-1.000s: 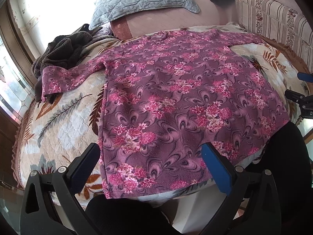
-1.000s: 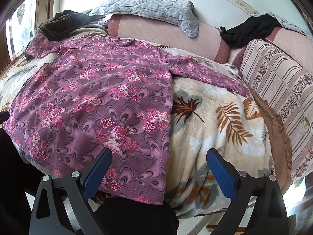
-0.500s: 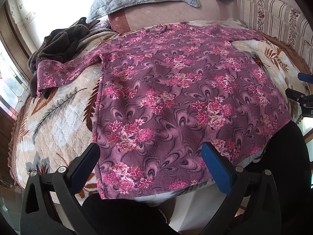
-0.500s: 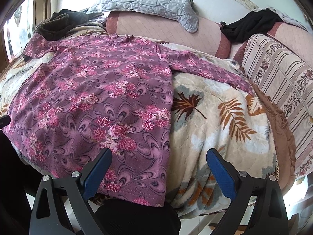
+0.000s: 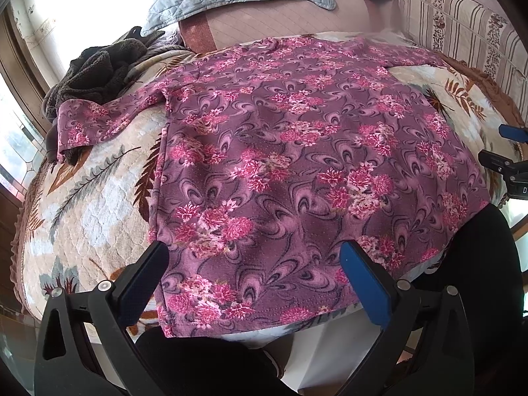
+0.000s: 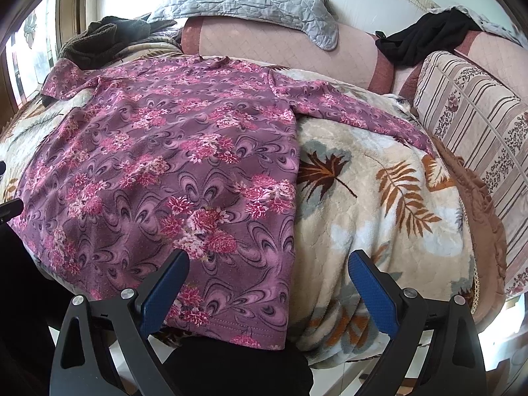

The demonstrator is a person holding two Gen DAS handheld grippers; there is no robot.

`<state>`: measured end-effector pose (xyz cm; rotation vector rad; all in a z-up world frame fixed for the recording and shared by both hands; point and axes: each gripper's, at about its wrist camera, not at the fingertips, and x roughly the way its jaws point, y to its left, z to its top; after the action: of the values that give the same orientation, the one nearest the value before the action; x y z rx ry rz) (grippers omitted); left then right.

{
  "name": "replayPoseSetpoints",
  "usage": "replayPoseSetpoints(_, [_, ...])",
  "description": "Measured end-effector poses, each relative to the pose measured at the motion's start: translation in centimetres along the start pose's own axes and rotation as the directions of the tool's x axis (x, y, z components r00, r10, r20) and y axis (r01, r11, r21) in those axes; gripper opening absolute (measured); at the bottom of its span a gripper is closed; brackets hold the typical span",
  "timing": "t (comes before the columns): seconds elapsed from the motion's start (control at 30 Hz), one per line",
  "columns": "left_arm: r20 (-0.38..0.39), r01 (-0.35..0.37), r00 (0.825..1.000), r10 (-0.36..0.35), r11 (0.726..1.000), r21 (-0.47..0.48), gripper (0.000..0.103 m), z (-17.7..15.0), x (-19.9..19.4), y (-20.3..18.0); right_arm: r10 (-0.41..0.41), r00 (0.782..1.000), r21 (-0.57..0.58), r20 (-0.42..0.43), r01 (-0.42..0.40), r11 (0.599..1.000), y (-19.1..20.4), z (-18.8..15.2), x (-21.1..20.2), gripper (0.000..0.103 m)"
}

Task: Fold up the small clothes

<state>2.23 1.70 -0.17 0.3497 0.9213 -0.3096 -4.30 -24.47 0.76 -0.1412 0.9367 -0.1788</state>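
A purple long-sleeved shirt with pink flowers (image 5: pixel 297 151) lies spread flat on a leaf-patterned blanket (image 5: pixel 99 198), hem toward me; it also shows in the right wrist view (image 6: pixel 171 165). Its left sleeve (image 5: pixel 99 118) reaches toward a dark garment, its right sleeve (image 6: pixel 356 115) lies across the blanket. My left gripper (image 5: pixel 254 264) is open and empty over the hem's left part. My right gripper (image 6: pixel 267 274) is open and empty over the hem's right corner. The right gripper's tips also show at the right edge of the left wrist view (image 5: pixel 505 148).
A dark grey-brown garment (image 5: pixel 95 69) is heaped at the back left. A grey quilted pad (image 6: pixel 250 3) lies on the pink sofa back (image 6: pixel 270 43). A black garment (image 6: pixel 425 39) hangs at the back right beside striped cushions (image 6: pixel 475 125). A window (image 5: pixel 13 132) is on the left.
Both grippers have moved forward and lower toward the shirt's hem, so the shirt looks larger. Both stay open. The shirt has not moved.
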Motion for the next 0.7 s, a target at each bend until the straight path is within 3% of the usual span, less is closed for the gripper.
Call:
replayPoseSetpoints(0.2, [0.004, -0.004, 1.000, 0.004, 1.000, -0.010, 0.103, 0.1, 0.0, 0.4, 0.000, 1.000, 0.029, -0.004, 0.000, 1.000, -0.5, 0.0, 0.2, 0.097])
replayPoseSetpoints(0.37, [0.002, -0.045, 0.999, 0.045, 0.996, -0.074, 0.103, 0.5, 0.4, 3.5, -0.007, 0.999, 0.113, -0.034, 0.011, 0.994, -2.9, -0.4, 1.0, 0.097])
replayPoseSetpoints(0.47, [-0.041, -0.084, 0.996, 0.078, 0.983, -0.161, 0.103, 0.5, 1.7, 6.6, 0.009, 0.997, 0.171, -0.075, 0.003, 0.985, -4.3, -1.0, 2.1, 0.097])
replayPoseSetpoints(0.57, [-0.118, -0.086, 0.991, 0.058, 0.965, -0.249, 0.103, -0.1, 3.4, 8.9, 0.065, 0.990, 0.228, -0.128, -0.035, 0.973, -5.1, -1.8, 3.7, 0.096])
replayPoseSetpoints(0.63, [-0.165, -0.056, 0.986, 0.010, 0.959, -0.279, 0.099, -0.6, 4.5, 9.3, 0.116, 0.980, 0.249, -0.163, -0.073, 0.966, -5.0, -2.3, 4.8, 0.089])
replayPoseSetpoints(0.7, [-0.202, -0.012, 0.978, -0.048, 0.958, -0.286, 0.082, -1.2, 5.3, 8.8, 0.188, 0.961, 0.258, -0.203, -0.133, 0.957, -4.2, -2.9, 6.0, 0.072])
